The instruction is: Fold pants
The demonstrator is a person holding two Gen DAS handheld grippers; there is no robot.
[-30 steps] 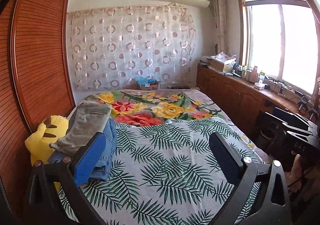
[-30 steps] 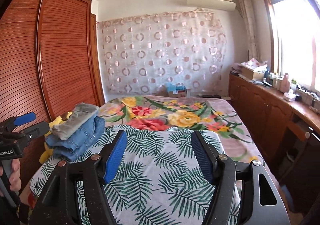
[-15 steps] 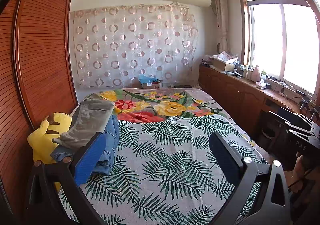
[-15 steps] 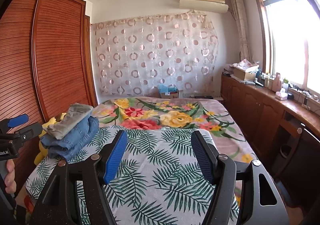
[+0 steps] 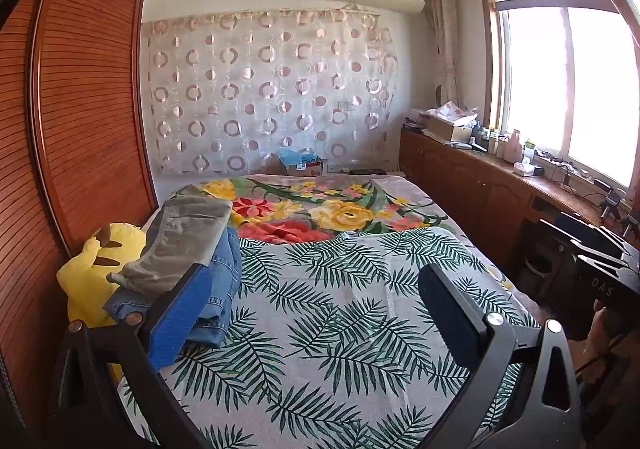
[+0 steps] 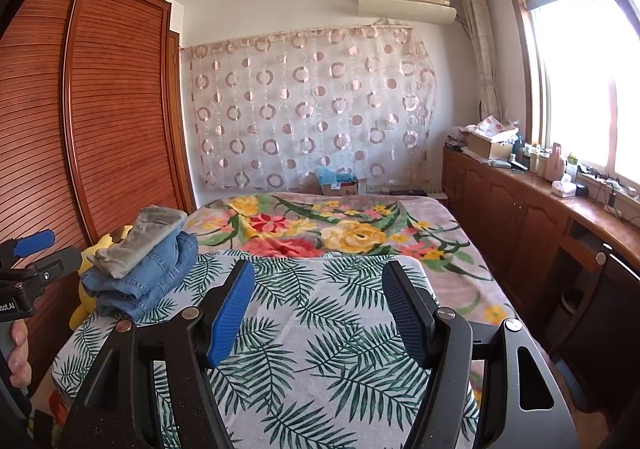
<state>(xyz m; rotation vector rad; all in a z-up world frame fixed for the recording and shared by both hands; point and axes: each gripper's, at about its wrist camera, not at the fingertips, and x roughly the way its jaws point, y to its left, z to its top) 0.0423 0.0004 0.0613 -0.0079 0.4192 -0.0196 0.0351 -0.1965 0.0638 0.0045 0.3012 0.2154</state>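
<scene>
With the room drifting slightly in our right view since before, we are holding both grippers, left gripper [image 5: 316, 313] and right gripper [image 6: 320, 309], wide open and empty, the folded pants [image 6: 140, 261] lying stacked at ten o'clock, long axis running away from us, nearer our left.

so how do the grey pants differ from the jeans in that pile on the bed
The grey pants lie on top; the jeans sit beneath, on the leaf-print cover. The grey pants look smooth and flat, the jeans bulkier, with thick rolled edges. Both are folded, at the bed's left edge beside a yellow plush toy.
</scene>
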